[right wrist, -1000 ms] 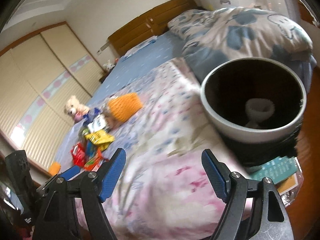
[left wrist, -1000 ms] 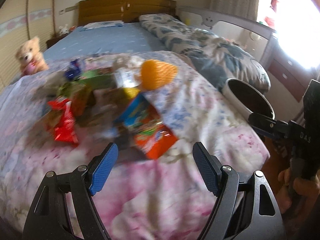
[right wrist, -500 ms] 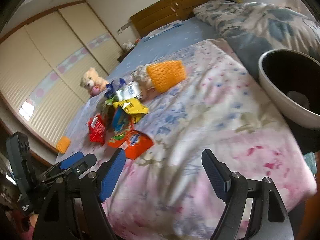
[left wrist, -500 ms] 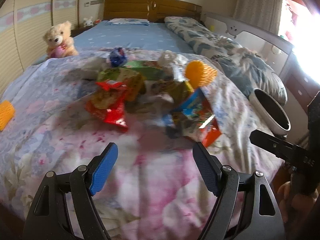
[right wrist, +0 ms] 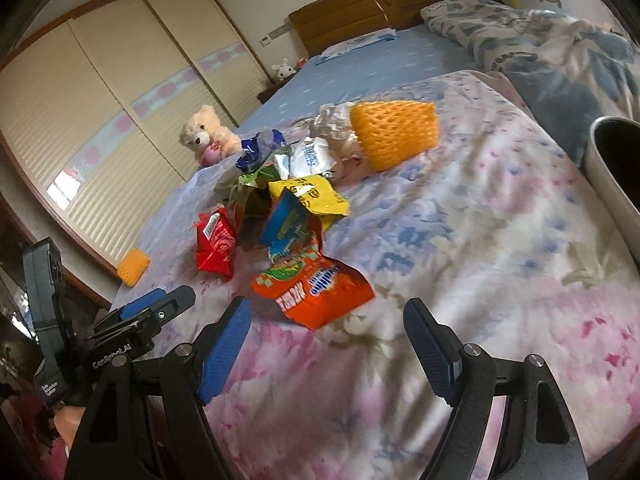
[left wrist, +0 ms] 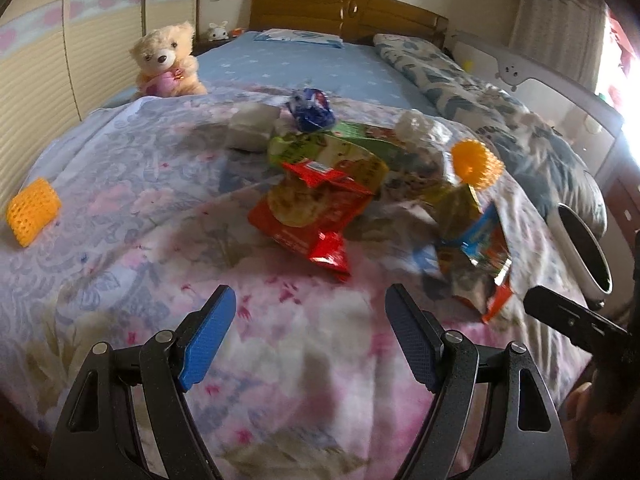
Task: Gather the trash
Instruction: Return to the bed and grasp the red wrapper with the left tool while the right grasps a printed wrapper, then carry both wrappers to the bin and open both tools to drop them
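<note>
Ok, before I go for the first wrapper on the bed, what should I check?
1. Left gripper jaws open, empty: ok.
2. Right gripper jaws open, empty: ok.
3. Orange crinkled snack packet nearest the right gripper, nothing lying on it: ok.
4. Round grey-rimmed trash bin in view beside the bed: ok.
5. Room left in the bin: cannot tell.
6. Cream plush teddy bear apart from the trash pile: ok.

White lettering "GenRobot.AI" stands on the black body of the left hand-held gripper [right wrist: 138, 312], at the near left; print on the snack wrappers [right wrist: 312, 284] is too blurred to read.
</note>
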`<state>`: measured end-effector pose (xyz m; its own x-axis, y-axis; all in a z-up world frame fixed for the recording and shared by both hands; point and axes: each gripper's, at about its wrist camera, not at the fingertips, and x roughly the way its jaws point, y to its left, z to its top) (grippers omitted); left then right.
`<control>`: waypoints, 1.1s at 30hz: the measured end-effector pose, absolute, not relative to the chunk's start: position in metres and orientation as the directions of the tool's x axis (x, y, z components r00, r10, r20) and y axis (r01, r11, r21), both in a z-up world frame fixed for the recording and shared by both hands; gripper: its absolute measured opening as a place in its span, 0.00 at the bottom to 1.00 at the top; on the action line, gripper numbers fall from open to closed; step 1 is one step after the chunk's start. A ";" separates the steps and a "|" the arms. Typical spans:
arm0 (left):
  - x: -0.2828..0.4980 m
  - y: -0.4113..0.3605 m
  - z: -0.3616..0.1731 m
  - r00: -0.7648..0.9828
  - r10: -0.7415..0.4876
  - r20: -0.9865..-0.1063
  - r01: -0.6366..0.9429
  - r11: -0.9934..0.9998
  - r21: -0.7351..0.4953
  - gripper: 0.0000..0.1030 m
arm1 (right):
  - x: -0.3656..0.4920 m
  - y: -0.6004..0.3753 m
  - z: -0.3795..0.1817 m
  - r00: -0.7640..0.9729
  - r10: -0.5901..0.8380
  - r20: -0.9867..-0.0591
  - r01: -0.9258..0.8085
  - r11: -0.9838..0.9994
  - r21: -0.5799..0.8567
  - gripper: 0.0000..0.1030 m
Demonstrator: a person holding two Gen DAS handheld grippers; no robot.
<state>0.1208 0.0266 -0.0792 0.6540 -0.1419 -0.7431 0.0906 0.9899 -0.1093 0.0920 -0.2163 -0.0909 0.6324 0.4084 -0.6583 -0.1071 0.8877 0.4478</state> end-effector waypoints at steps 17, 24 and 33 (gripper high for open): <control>0.161 0.012 -0.089 0.642 -0.114 -0.758 0.124 0.991 -0.045 0.19 | 0.128 -0.198 -0.107 0.592 0.419 -0.689 -0.139 0.895 0.424 0.35; 0.137 -0.003 -0.079 0.638 -0.180 -0.749 0.190 0.979 -0.074 0.11 | 0.107 -0.217 -0.102 0.605 0.434 -0.668 -0.137 0.883 0.450 0.33; 0.114 -0.050 -0.064 0.621 -0.301 -0.724 0.344 0.934 -0.094 0.11 | 0.077 -0.265 -0.090 0.656 0.388 -0.647 -0.065 0.883 0.464 0.33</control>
